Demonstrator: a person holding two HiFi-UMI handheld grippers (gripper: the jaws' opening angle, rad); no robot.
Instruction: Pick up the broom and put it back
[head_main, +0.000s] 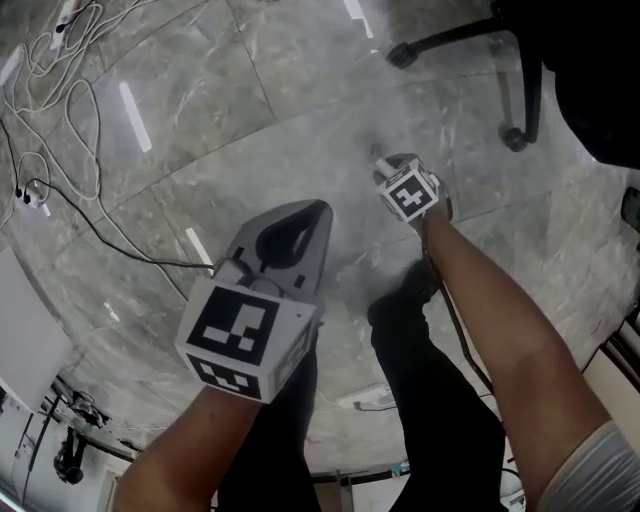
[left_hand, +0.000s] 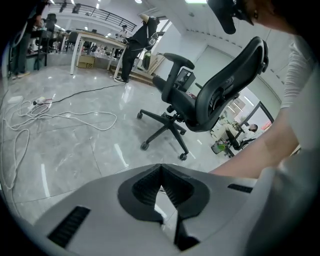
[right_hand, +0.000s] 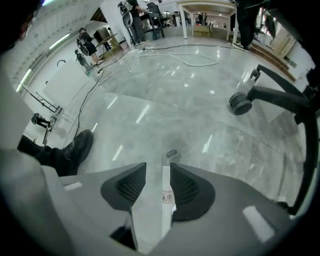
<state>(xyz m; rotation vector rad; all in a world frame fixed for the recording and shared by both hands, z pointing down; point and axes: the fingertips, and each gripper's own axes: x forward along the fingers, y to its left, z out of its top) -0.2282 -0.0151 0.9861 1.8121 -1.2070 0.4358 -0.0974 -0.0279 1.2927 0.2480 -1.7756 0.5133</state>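
Observation:
The broom shows only as a thin white handle (right_hand: 166, 186) with a small paper label and a grey end cap, in the right gripper view. My right gripper (right_hand: 157, 170) is shut on the broom handle, which lies against the right pad and pokes a little past the jaws. In the head view the right gripper (head_main: 392, 166) hangs low over the grey floor on an outstretched arm, and a thin dark line under that forearm may be the handle. My left gripper (head_main: 300, 222) is raised nearer the camera, shut and holding nothing; its pads (left_hand: 172, 185) meet at the tips. The broom head is out of sight.
A black office chair (left_hand: 200, 95) stands ahead on a wheeled base (head_main: 505, 70), one castor (right_hand: 240, 103) close to the right gripper. White and black cables (head_main: 60, 100) trail over the floor at the left. A black shoe (right_hand: 75, 147) is beside the right gripper. Tables and people are far back.

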